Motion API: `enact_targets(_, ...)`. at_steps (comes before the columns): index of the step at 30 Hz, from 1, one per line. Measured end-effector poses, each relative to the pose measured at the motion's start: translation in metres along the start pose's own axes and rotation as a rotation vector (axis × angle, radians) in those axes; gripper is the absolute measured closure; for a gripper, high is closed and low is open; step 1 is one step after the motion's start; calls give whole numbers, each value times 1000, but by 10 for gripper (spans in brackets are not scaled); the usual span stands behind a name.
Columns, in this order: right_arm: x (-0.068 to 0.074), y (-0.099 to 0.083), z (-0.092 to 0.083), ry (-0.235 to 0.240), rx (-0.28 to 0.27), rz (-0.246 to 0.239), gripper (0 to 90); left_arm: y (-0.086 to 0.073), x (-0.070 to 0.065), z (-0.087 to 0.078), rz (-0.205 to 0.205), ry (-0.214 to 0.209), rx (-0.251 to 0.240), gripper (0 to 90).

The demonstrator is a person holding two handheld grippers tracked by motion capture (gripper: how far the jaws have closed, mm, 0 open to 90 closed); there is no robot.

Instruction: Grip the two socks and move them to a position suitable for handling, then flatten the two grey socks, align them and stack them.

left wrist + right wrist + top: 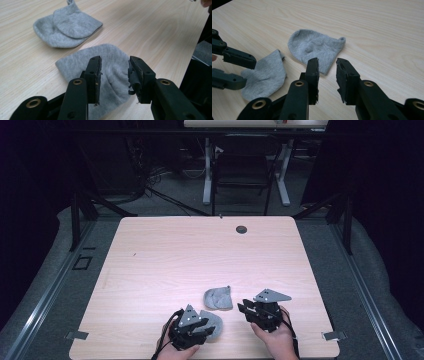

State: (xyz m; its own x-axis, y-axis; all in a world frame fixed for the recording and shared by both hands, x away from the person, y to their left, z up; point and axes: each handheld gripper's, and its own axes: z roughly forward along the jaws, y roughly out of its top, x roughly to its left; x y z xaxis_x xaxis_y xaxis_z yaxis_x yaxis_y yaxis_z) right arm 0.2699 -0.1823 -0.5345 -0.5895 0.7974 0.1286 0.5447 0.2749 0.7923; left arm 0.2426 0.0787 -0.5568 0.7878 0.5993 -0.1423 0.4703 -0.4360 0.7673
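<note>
We held the left claw (113, 80) spread over the near grey sock (110, 75), pads clear of it, at the desk's (165, 255) front edge, the right claw (327, 80) spread and empty, judging the soft, limp, light cloth best pinched at its edge.

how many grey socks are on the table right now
2. One grey sock lies folded near the middle of the table's near half; the other sock lies flat under the open left gripper, close to the near edge.
</note>
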Motion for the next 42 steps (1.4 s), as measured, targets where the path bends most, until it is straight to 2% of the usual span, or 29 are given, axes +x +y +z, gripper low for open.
enact_targets(5, -1, -3, 6, 3, 7, 3, 707, 0, -7, 10, 4, -1, 12, 591)
enact_targets(9, 0, -4, 9, -5, 14, -15, 703, -1, -16, 17, 50, 15, 33, 586)
enact_targets(12, -1, -5, 9, 1, 10, -10, 701, -4, -24, 21, 110, 34, 47, 588)
enact_targets(14, -1, -5, 9, 2, 9, -6, 699, -5, -27, 23, 137, 56, 62, 629)
enact_targets(15, -2, -5, 9, 3, 9, -6, 699, -6, -27, 24, 132, 52, 61, 712)
enact_targets(17, -2, -5, 9, 8, 12, 1, 699, -6, -26, 24, 129, 50, 62, 737)
enact_targets(20, -1, -6, 11, 5, 12, -7, 699, -6, -24, 22, 128, 51, 55, 841)
enact_targets(26, 1, -7, 11, 13, 19, -11, 700, -3, -17, 15, 93, 18, 16, 864)
enact_targets(29, 2, -6, 11, 22, 23, -17, 701, -1, -14, 8, 76, 20, -7, 866)
enact_targets(32, 5, -7, 13, 44, 31, -19, 714, 1, -9, 1, 54, 23, -36, 867)
enact_targets(38, 15, -10, 21, 89, 69, -36, 741, 2, -3, -5, 37, 19, -60, 867)
enact_targets(42, 23, -11, 27, 111, 98, -69, 838, 2, -3, -7, 37, 21, -64, 867)
